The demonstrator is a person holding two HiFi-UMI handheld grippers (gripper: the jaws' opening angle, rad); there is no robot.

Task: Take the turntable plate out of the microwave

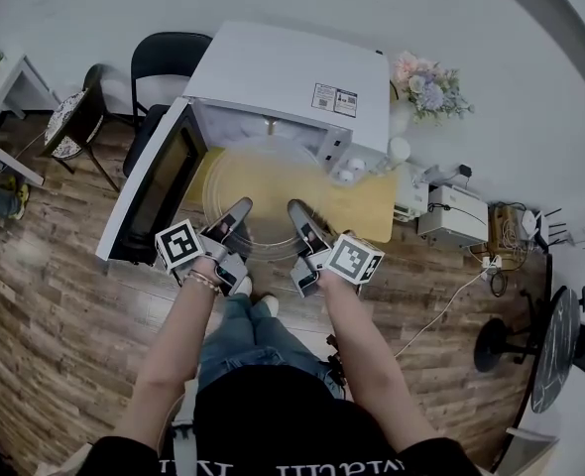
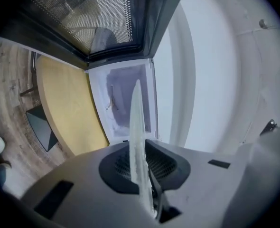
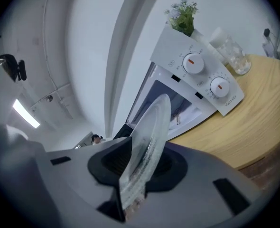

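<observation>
Extraction looks almost finished: we hold the turntable plate [image 1: 263,181] level over the worktop [image 1: 367,206] just in front of the open microwave [image 1: 292,67], left fingers [image 1: 231,222] and right fingers [image 1: 307,228] each pinched on its near rim, leaving only the final pull clear.

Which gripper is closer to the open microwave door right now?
Left. The left gripper, clamped on the left side of the turntable plate, sits close beside the open door. The right gripper grips the plate's other side, farther from the door.
</observation>
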